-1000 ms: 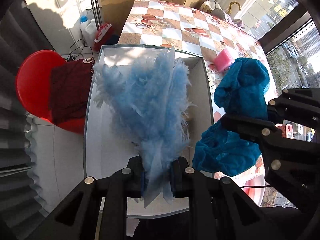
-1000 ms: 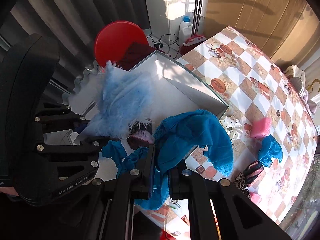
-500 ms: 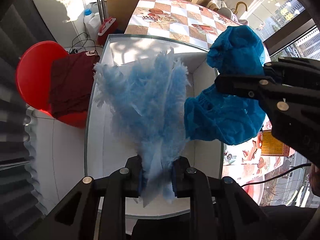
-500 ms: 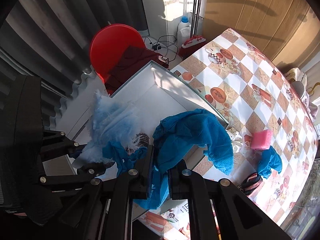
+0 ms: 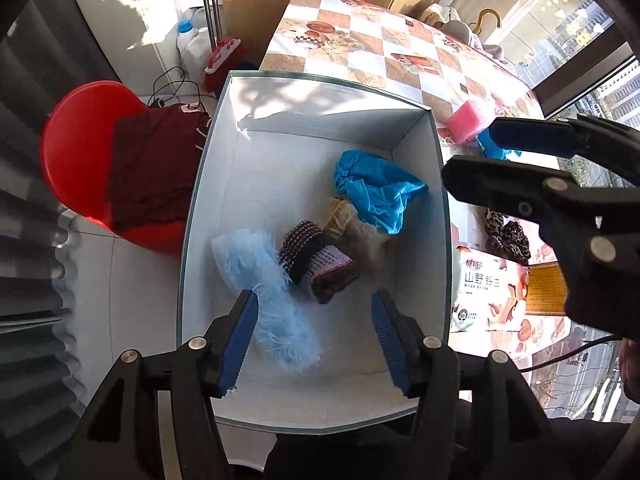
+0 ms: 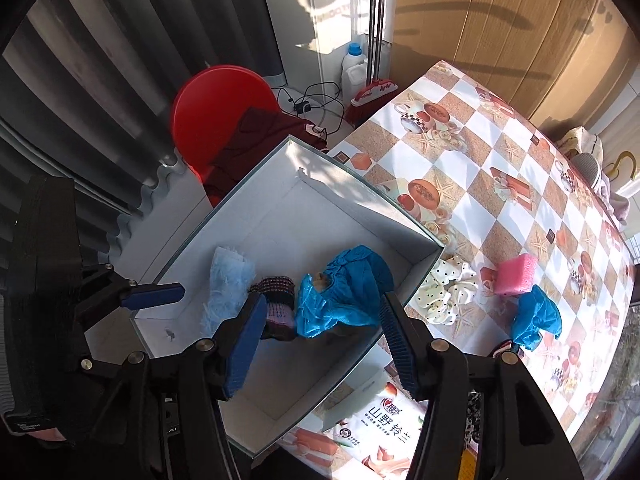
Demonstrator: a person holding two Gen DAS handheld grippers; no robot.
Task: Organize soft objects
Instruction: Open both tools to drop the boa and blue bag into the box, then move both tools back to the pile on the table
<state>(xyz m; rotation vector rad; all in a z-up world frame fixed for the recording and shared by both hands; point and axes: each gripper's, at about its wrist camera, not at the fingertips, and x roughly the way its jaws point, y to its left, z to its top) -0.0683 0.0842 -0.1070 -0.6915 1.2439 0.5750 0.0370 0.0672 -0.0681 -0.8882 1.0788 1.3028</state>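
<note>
Both my left gripper [image 5: 314, 330] and right gripper [image 6: 320, 342] hang spread and empty over the white box [image 6: 224, 216], while the next blue cloth [image 6: 536, 318], lower right on the table [image 6: 472, 168], looks light and limp, best pinched at its bunched top.

Plenty of bare floor in the white open-topped cardboard box [image 5: 224, 184], mostly its upper-left half in the left wrist view. The lower-right is clogged: fluffy light blue cloth [image 5: 268, 292], dark striped knit piece [image 5: 316, 260] and crumpled bright blue cloth [image 5: 376, 192], all bunched together.
</note>
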